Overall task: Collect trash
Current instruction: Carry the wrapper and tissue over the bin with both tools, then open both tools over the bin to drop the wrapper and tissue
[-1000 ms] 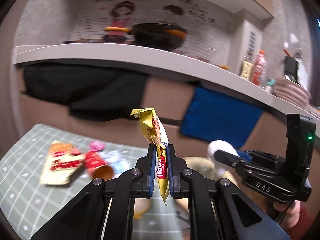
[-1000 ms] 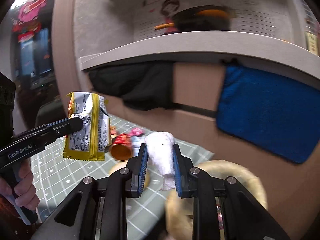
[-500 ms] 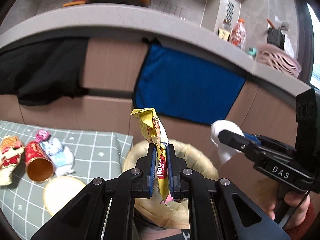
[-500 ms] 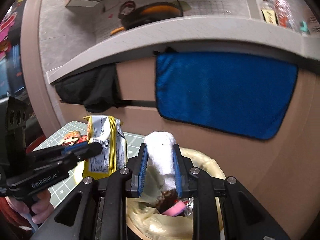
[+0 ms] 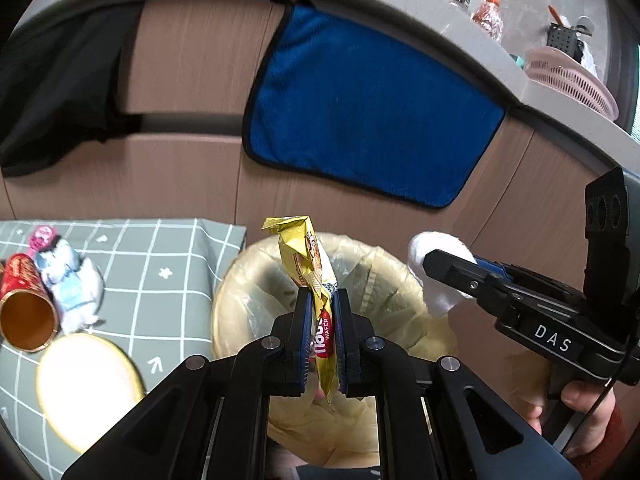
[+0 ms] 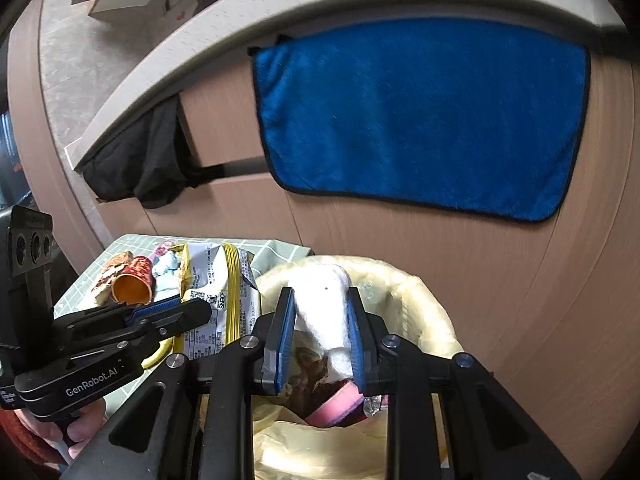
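- Both tongs loaded & over the bin: left gripper (image 5: 320, 336) clamped narrow on a yellow wafer wrapper (image 5: 310, 268); right gripper (image 6: 320, 336) holds a white tissue wad (image 6: 326, 312), jaws just starting to open, wad between the pads and not dropped yet.
- Trash bin (image 5: 240, 280), lined w/ a yellowish bag, sits just right of the green grid mat (image 5: 168, 256), against the cabinet front under the blue towel (image 5: 360, 120). Some trash already inside, incl. something pink (image 6: 338, 404).
- Step in hand, as I read it: release both pieces into the bin.
- Right side: wad looks centred over the opening in the right wrist view, so opening where it is should do. Tissue may cling to a pad; open fully, small shake if it hangs.
- Left side: wrapper sticks up tall above the jaws, lower tail hangs toward the bin's near-left part. Light, flat thing, could flutter onto the rim or mat. Better to nudge farther over the centre and lower before letting go.
- Keep the 2 tongs apart; they're near each other over one opening.
- Left on the mat, far left: red paper cup (image 5: 24, 312) on its side, crumpled pale wrapper (image 5: 72, 284), round pale lid (image 5: 86, 388). Task not near done.
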A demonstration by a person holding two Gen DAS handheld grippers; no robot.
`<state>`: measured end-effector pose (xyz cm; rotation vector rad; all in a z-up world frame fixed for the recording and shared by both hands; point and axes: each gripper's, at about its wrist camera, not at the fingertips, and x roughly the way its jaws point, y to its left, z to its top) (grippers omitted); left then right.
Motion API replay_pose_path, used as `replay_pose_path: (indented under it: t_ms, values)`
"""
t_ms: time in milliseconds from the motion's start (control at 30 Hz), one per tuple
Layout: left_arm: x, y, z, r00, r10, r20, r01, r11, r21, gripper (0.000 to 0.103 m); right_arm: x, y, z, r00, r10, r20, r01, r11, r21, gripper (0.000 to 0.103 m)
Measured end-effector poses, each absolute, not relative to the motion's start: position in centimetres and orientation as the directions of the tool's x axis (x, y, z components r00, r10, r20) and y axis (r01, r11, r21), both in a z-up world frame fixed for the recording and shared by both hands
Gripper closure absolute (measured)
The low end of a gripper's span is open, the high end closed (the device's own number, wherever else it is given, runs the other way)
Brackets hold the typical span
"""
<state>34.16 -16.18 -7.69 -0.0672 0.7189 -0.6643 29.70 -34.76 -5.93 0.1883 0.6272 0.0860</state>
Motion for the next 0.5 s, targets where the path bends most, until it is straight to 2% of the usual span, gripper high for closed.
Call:
replay_pose_path:
  t_ms: [367,433,500]
  values:
    - [35.2,-16.9,-9.0,0.499,-0.604,-0.622,0.555,0.773,-0.306,0.09,30.2,-35.2,-7.9,0.783,0.134,-0.607,0.0,0.976,0.216,0.077]
    - [35.3,-16.9,-9.1,0.485,-0.615,-0.621,0.562,0.764,-0.317,0.088,30.3,-35.3,-8.0,0.783,0.14,-0.607,0.003,0.974,0.228,0.073]
    - [35.5,-16.8,-9.1,0.469,-0.629,-0.62,0.57,0.752,-0.332,0.08,30.3,-35.5,-8.2,0.779,0.142,-0.611,0.016,0.969,0.245,0.067]
